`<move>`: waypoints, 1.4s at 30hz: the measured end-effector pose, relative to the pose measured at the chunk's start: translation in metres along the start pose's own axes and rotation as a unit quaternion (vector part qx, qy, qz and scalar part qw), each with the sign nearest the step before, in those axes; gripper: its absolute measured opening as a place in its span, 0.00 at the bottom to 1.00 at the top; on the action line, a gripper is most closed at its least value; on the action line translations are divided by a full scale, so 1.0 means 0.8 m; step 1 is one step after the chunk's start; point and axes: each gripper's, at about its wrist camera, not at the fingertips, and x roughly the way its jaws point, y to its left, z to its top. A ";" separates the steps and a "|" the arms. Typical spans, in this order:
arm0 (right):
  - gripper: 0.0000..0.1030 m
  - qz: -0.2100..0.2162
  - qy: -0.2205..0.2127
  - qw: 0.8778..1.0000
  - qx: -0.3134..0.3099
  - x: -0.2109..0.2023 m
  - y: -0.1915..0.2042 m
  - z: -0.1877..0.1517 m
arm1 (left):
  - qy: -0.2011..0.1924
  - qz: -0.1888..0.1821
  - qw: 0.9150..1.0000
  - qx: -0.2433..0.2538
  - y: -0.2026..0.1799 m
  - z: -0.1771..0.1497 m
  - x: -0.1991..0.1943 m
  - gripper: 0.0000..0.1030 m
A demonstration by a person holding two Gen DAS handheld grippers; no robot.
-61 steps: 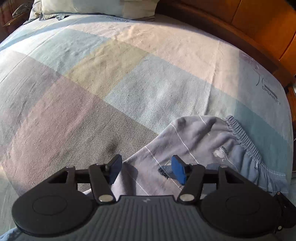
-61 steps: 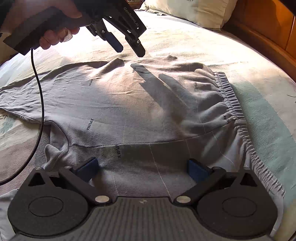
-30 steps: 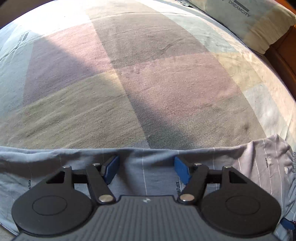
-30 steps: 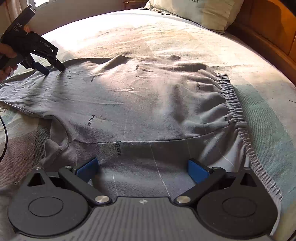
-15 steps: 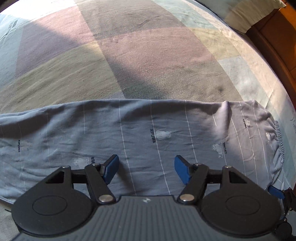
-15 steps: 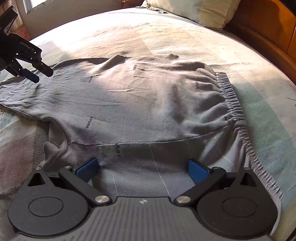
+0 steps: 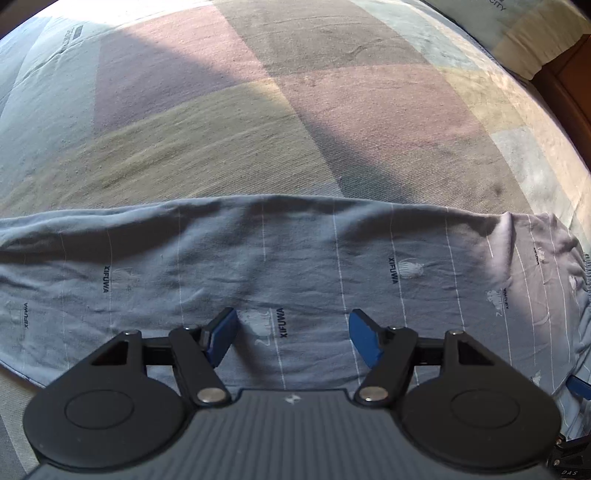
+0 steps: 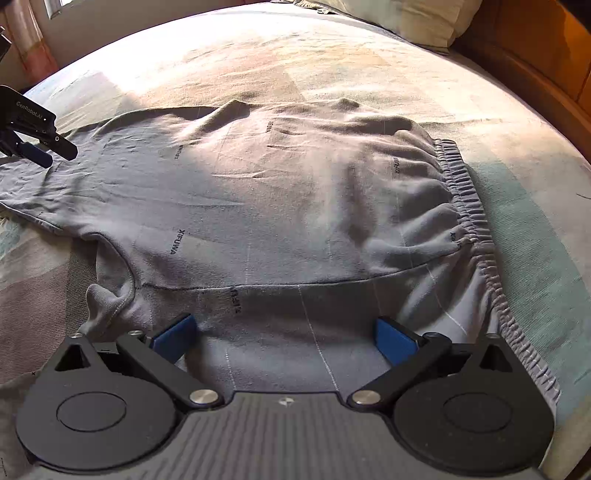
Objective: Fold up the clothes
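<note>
Grey trousers (image 8: 277, 192) with thin white stripes and small printed words lie flat on the bed, elastic waistband (image 8: 465, 206) to the right. One leg (image 7: 295, 258) stretches across the left wrist view. My left gripper (image 7: 291, 325) hangs open over that leg, nothing between its blue pads. The right wrist view shows the same left gripper (image 8: 37, 147) at the far left edge, above the leg. My right gripper (image 8: 284, 328) stands wide open over the near part of the trousers, close to the waist, with fabric under it and none pinched.
The bed's checked sheet (image 7: 258, 110) in pastel squares spreads beyond the trousers. A pillow (image 8: 406, 18) lies at the head of the bed. A wooden headboard (image 8: 535, 55) runs along the right side. A curtain and wall (image 8: 33, 48) show at the far left.
My left gripper has travelled along the trouser leg away from the waist, and more of the leg now fills its view. The right gripper has stayed where it was, still open.
</note>
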 end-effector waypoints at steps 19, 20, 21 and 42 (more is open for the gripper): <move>1.00 0.105 -0.055 0.993 -0.011 0.002 0.117 0.135 | -0.062 0.002 0.996 -0.063 0.141 -0.028 -0.035 0.67; 1.00 0.113 -0.054 0.992 -0.023 0.008 0.130 0.138 | -0.064 0.005 0.996 -0.064 0.154 -0.034 -0.033 0.67; 1.00 0.117 -0.053 0.991 -0.035 0.013 0.143 0.140 | -0.066 0.008 0.996 -0.065 0.166 -0.040 -0.031 0.66; 1.00 0.032 0.016 0.992 -0.117 0.075 0.211 0.113 | -0.102 0.109 0.989 -0.007 0.234 -0.062 -0.058 0.69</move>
